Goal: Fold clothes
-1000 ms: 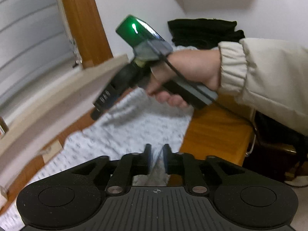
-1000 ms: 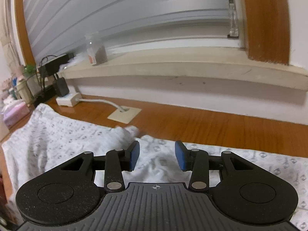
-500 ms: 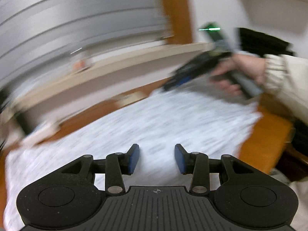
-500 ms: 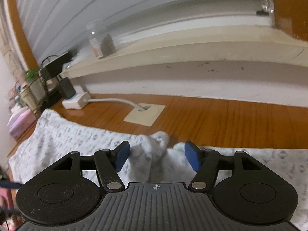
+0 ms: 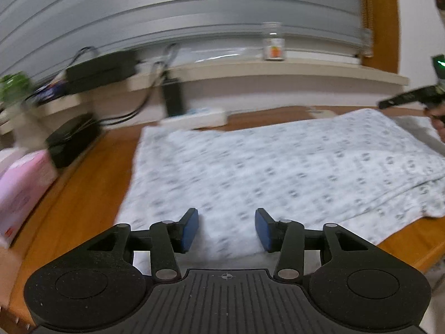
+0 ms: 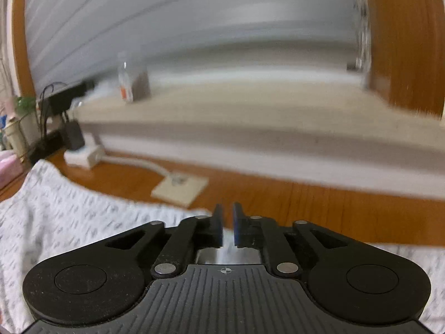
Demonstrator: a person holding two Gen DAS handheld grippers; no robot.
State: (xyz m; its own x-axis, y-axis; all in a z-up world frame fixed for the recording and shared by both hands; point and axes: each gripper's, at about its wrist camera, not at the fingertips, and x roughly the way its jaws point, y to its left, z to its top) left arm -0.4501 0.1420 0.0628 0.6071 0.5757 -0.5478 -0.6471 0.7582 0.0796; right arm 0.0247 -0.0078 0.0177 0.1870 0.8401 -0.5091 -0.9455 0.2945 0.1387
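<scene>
A patterned white garment [image 5: 278, 172] lies flat on a wooden table [image 5: 83, 194], its long axis running from 9 to 3 o'clock below a windowsill. The left gripper [image 5: 226, 229], blue pads spread apart and empty, hovers at the cloth's near edge, fabric stretching away toward 12 and 2 o'clock. The right gripper [image 6: 228, 228] sits at the far edge; its jaws are nearly together, and whether cloth is pinched between them cannot be told. The garment looks soft, thin and limp, folded into a rough rectangle. The left gripper seems nearer the unfolded side.
</scene>
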